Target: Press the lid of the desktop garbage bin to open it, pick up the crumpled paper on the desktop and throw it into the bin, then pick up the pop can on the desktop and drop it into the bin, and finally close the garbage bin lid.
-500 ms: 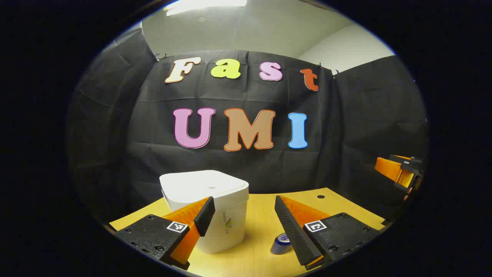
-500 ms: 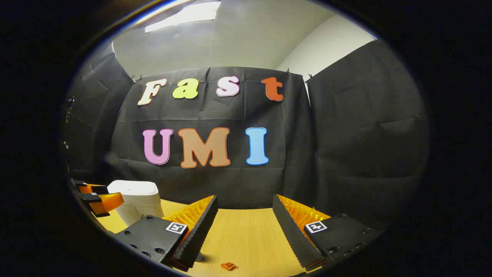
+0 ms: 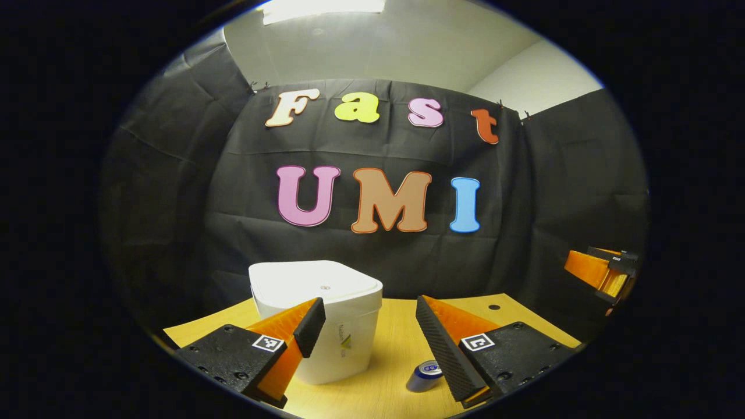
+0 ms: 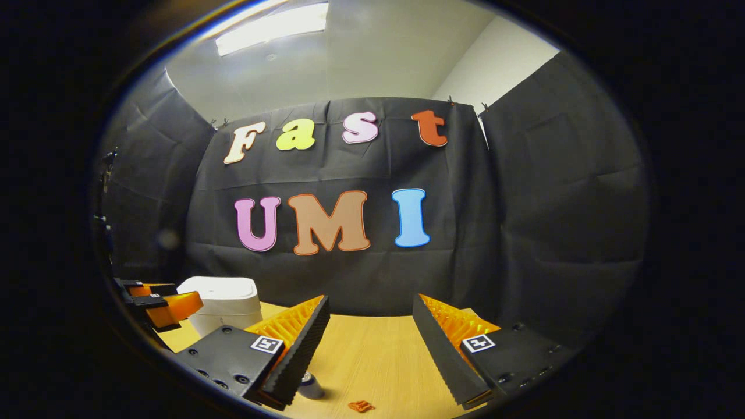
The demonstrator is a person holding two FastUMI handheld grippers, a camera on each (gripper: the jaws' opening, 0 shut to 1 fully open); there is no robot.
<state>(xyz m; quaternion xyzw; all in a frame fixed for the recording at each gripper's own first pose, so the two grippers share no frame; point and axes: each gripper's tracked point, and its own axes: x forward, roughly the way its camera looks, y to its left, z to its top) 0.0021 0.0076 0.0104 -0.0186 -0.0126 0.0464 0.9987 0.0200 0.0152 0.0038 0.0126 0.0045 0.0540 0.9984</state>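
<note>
Jaws of the left gripper (image 3: 368,329) are standing wide apart over the yellow table (image 3: 396,331), holding nothing. Just beyond its left finger the white garbage bin (image 3: 326,320) is sitting upright on the table with its lid (image 3: 311,282) lying shut. A blue pop can (image 3: 424,375) is lying on its side on the table near the bin, touching or just beside the inner edge of the right finger in the left gripper view; which of the two cannot be told. The right gripper (image 4: 369,334) is likewise gaping wide and gripping nothing, with bare table showing between its fingers. In the right gripper view the can (image 4: 311,385) is peeking out by the left finger, a small orange scrap (image 4: 361,406) is lying on the table near it, and the bin (image 4: 224,305) is sitting far to the left, beside the other gripper (image 4: 160,305).
</note>
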